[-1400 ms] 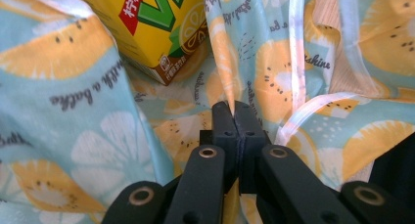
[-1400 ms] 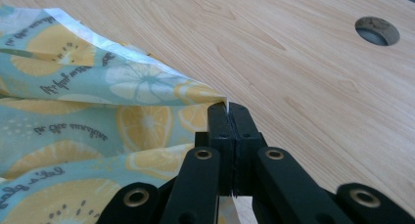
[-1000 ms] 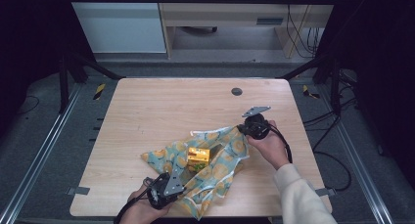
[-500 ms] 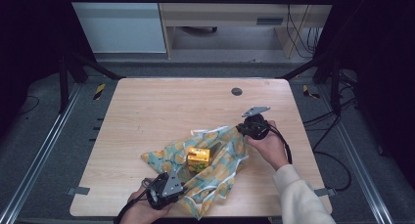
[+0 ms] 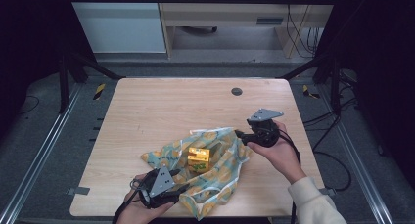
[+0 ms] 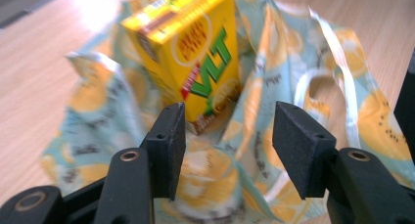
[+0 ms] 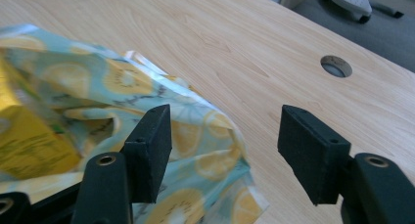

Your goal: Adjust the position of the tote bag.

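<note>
The yellow drink carton (image 5: 198, 158) stands on the crumpled lemon-print bag (image 5: 221, 171) mid-bench (image 5: 166, 106), not yet inside. Your left claw (image 6: 226, 136) and right claw (image 7: 222, 145) have just been opening, nothing between them; bagging remains.

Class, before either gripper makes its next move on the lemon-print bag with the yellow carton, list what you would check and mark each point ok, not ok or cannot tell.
1. Left gripper free of the bag: ok, jaws have just been opening, nothing pinched.
2. Right gripper free: ok, jaws have just been opening, bag edge lies below them.
3. Carton standing: ok, upright on the bag.
4. Carton enclosed by the bag: not ok, it stands exposed.
5. Bag handles reachable: cannot tell.
6. Table space around: ok.
</note>
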{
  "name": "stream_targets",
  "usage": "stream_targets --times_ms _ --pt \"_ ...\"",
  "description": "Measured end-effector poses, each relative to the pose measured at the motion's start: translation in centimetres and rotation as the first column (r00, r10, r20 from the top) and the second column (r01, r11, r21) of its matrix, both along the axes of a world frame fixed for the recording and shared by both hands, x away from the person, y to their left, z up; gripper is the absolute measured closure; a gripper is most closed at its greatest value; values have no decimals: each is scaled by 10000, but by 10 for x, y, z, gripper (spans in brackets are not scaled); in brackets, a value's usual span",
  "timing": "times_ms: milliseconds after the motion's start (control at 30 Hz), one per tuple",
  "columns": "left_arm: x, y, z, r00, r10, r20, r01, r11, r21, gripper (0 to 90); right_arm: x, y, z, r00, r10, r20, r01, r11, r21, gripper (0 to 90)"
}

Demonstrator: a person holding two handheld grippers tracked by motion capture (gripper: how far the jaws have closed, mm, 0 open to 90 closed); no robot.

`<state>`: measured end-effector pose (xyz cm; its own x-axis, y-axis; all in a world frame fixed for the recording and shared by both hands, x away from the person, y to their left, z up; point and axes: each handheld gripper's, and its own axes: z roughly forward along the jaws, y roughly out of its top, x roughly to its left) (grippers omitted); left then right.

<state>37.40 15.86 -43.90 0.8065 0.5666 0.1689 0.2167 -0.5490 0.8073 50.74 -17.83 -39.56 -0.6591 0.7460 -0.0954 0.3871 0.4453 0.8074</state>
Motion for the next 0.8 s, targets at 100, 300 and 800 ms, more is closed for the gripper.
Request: stream_targets --times_ms 100,300,800 --pt "1 8 9 9991 400 117 -397 9987 -306 469 -12 -1 2 9998 188 1 -188 9997 164 357" --pt "16 15 24 9959 870 247 -865 9961 -188 415 -38 6 -9 9965 814 -205 -812 9966 136 308" --pt "67 6 12 9872 1592 -136 -1579 9850 699 322 -35 32 -15 9910 1135 -712 -1121 9934 235 192"
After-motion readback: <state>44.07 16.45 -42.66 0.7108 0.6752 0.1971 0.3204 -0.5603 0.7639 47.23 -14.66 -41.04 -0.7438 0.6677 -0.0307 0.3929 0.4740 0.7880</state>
